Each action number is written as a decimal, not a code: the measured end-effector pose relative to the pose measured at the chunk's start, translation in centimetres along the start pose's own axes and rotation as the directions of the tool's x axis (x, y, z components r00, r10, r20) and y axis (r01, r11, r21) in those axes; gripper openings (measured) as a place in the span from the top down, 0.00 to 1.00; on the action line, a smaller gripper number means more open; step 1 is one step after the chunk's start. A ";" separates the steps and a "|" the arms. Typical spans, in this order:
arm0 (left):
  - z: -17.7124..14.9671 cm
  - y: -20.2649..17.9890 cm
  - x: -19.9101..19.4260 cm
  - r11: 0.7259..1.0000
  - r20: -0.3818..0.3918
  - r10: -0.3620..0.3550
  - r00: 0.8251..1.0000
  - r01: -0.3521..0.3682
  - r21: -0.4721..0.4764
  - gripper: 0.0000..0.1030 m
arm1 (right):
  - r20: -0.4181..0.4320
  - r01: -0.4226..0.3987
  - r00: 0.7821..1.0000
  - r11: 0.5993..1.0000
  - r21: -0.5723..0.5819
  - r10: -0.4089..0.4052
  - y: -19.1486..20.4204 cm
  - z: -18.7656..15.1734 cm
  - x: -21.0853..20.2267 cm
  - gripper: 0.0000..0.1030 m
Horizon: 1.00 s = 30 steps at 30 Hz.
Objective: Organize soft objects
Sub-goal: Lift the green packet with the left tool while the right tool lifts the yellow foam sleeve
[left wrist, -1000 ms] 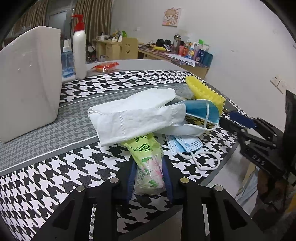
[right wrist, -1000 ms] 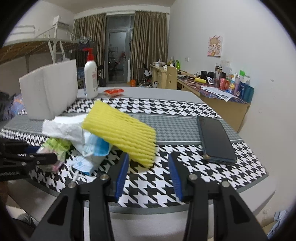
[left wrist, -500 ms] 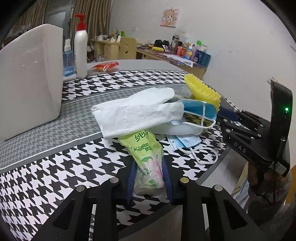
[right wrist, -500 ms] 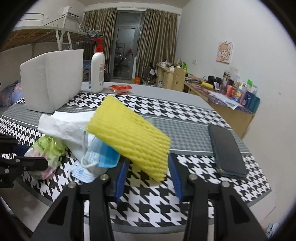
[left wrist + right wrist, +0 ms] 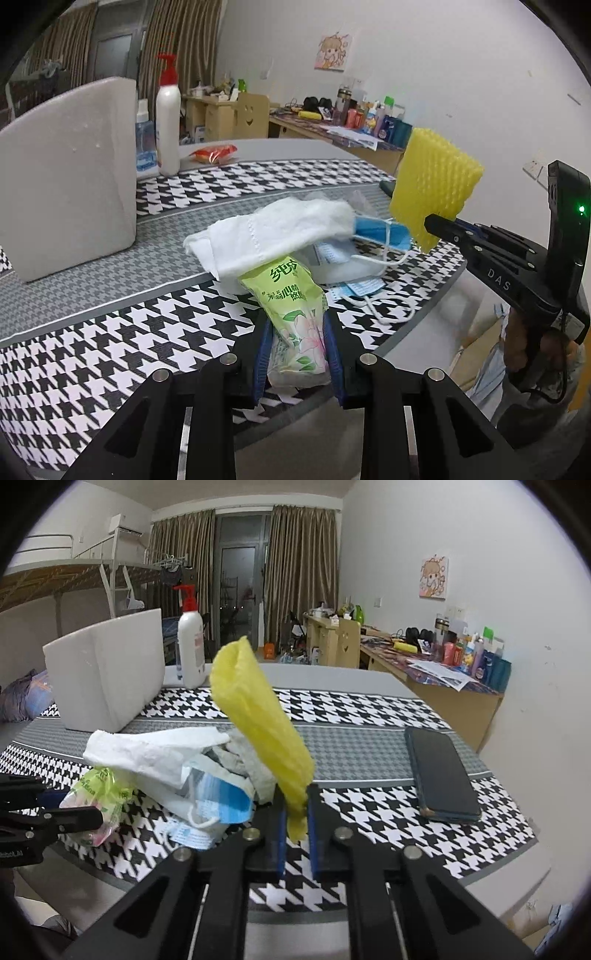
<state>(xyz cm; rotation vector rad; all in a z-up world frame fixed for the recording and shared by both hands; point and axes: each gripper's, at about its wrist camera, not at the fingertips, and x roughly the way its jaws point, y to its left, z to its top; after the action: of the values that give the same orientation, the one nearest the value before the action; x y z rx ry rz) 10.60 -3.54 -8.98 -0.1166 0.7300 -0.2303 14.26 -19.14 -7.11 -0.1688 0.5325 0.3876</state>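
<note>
Since a second ago, our right gripper (image 5: 295, 834) has just been closing and now pinches the yellow foam net (image 5: 258, 716), lifted upright, its long axis rising ahead; our left gripper (image 5: 297, 350) clamps the green tissue pack (image 5: 291, 306).

Your yellow foam net (image 5: 266, 723) stands tilted, pinched at its lower end. At its 9 o'clock lie the white tissue (image 5: 273, 232), blue masks (image 5: 380, 232) and green tissue pack (image 5: 291, 302), piled together.

Yellow foam sleeve (image 5: 258, 716), black-white houndstooth tablecloth (image 5: 369, 709).
</note>
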 end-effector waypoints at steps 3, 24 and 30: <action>-0.2 -0.3 -1.3 1.000 0.027 0.003 1.000 -0.003 0.007 0.72 | 0.016 -0.012 1.000 1.000 0.006 0.012 0.4 0.2 -1.0 0.88; 0.1 -0.8 -7.6 0.997 0.154 0.049 0.987 -0.058 0.053 0.72 | 0.108 -0.059 0.993 0.998 0.025 0.056 2.1 1.1 -5.5 0.88; 0.9 -0.4 -8.4 0.994 0.180 0.063 0.982 -0.078 0.077 0.72 | 0.127 -0.070 0.990 0.997 0.028 0.066 3.0 1.6 -6.4 0.88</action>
<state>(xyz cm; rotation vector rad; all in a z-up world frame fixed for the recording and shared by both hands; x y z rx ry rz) 5.14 -1.79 -2.83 -0.0305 0.5452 -0.1799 8.72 -17.96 -2.58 -0.0940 0.4201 0.4530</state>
